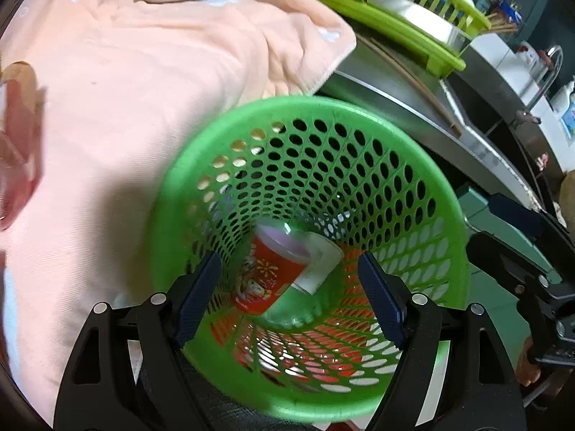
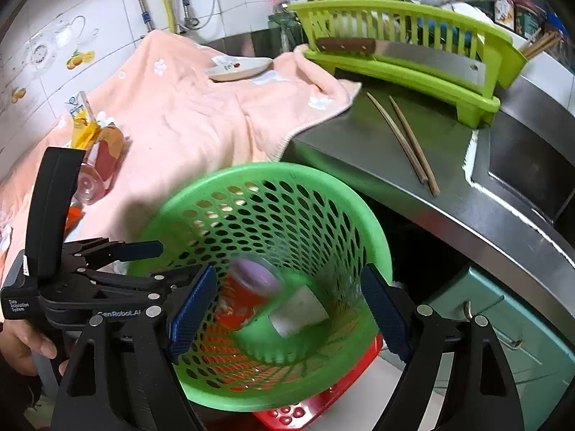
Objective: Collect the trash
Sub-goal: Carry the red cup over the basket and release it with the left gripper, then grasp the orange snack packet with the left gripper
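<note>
A green perforated basket [image 1: 413, 165] stands below the counter edge; it also shows in the right wrist view [image 2: 334, 197]. Inside lie a red printed paper cup [image 1: 267, 280] and a white paper cup [image 1: 321, 262], blurred in the right wrist view as red cup [image 2: 248, 287] and white cup [image 2: 298, 310]. My left gripper [image 1: 289, 298] is open and empty above the basket mouth. My right gripper [image 2: 289, 314] is open and empty over the same basket. A clear plastic bottle with a red label [image 2: 102, 163] and a yellow wrapper [image 2: 82, 125] lie on the peach towel [image 2: 187, 115].
A plate [image 2: 240, 68] sits on the towel [image 1: 143, 72]. A green dish rack [image 2: 413, 57] holds a cleaver [image 2: 395, 54]. Chopsticks [image 2: 406, 140] lie on the steel counter [image 2: 359, 143] beside a sink [image 2: 532, 165]. A red crate [image 2: 323, 402] lies under the basket. The left gripper's body [image 2: 72, 280] is at the left.
</note>
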